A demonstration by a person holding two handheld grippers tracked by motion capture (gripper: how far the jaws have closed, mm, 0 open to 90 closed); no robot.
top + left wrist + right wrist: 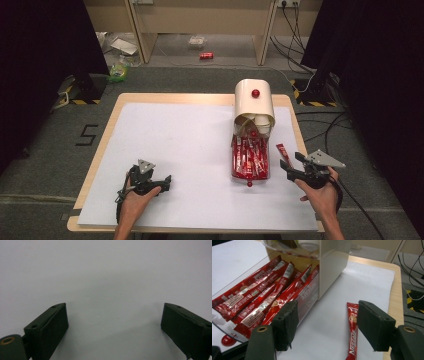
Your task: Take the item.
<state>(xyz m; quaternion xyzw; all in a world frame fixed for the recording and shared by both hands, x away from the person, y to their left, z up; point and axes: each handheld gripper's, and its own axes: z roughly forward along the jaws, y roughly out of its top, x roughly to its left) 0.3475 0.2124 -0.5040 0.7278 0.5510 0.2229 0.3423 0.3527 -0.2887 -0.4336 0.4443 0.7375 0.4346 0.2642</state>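
A cream dispenser box (255, 102) with a red knob stands at the table's far right. Its clear drawer (235, 165) is pulled out toward me and holds several red Nescafe sachets (249, 157), seen close in the right gripper view (262, 302). One loose red sachet (284, 154) lies flat on the white sheet to the right of the drawer. My right gripper (291, 164) hovers just over it, open; the sachet (352, 332) lies between the jaws, nearer the right one, and no pad presses it. My left gripper (166, 183) rests open at the front left, with bare sheet between its jaws (113, 306).
The white sheet (180, 145) covers most of the wooden table (295, 117), whose right edge runs close to the loose sachet. The drawer's red knob (249, 184) points toward me. Cables (320, 130) and a red can (206, 55) lie on the floor beyond.
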